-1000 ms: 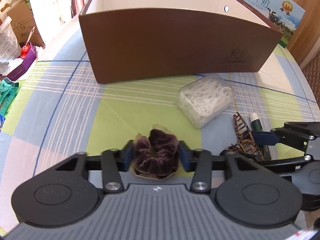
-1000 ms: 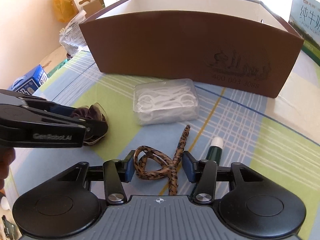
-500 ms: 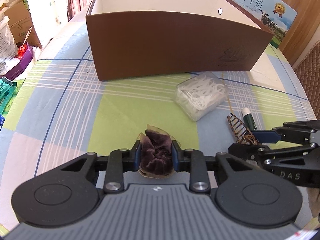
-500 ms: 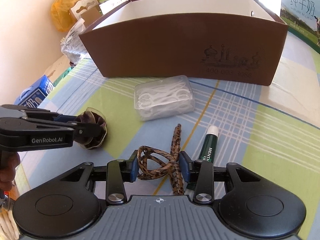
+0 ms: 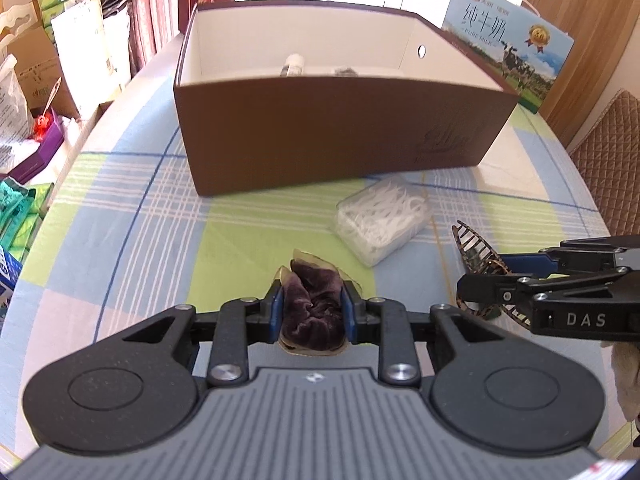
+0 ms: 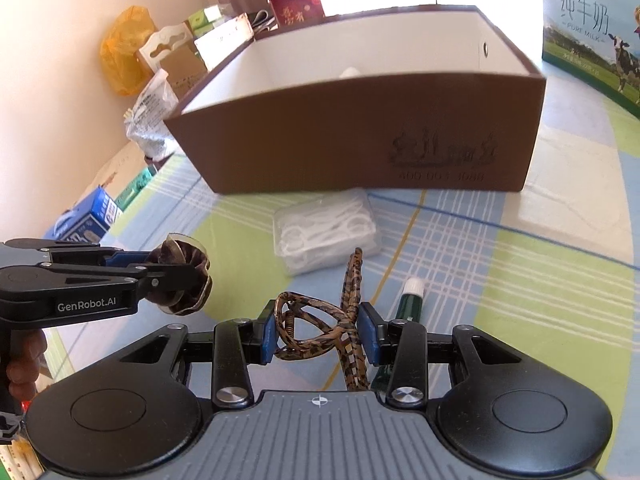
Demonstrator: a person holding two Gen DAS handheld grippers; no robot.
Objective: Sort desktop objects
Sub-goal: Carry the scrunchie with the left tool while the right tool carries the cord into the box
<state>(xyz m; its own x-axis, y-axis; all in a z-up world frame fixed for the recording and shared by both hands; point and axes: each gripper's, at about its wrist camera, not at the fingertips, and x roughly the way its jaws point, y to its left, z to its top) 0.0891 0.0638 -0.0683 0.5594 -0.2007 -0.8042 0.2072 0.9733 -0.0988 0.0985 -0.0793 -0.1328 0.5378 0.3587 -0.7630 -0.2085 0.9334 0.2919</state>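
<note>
Where checked cloth covers the worktop: left gripper fingers squeeze a crumpled velvet scrunchie; right gripper fingers clamp a leopard-print claw clip (toothed); brown cardboard box behind.

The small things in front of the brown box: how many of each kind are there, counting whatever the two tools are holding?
Hair scrunchie, dark purple velvet: 1
Hair claw clip, leopard pattern: 1
Clear box of white floss picks: 1
Dark green tube with white cap: 1
Total: 4
</note>
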